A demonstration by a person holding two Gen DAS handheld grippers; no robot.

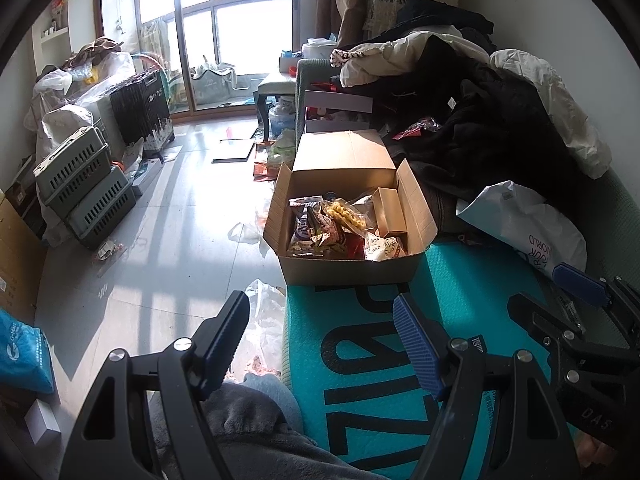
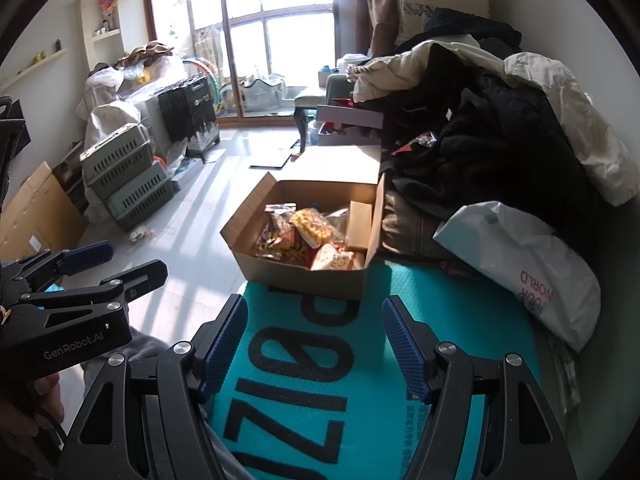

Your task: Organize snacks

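An open cardboard box [image 1: 352, 268] stands on a teal mat [image 1: 360, 340] on the sofa, its flaps up. It holds several snack packets [image 1: 320, 228], a clear bag of yellow puffs [image 1: 346, 214] and a small brown carton [image 1: 390, 210]. The box also shows in the right wrist view [image 2: 304, 276], with the yellow puffs [image 2: 312, 226] inside. My left gripper [image 1: 320, 344] is open and empty, well short of the box. My right gripper [image 2: 316, 344] is open and empty over the mat [image 2: 320, 360]. The right gripper shows at the right of the left wrist view [image 1: 560, 296]; the left gripper shows at the left of the right wrist view [image 2: 120, 260].
A pile of dark and white clothes [image 1: 480, 100] fills the sofa behind and right of the box. A white plastic bag [image 1: 528, 220] lies to the right. Grey crates [image 1: 84, 184], black cases [image 1: 140, 104] and litter sit on the tiled floor [image 1: 180, 220] at left.
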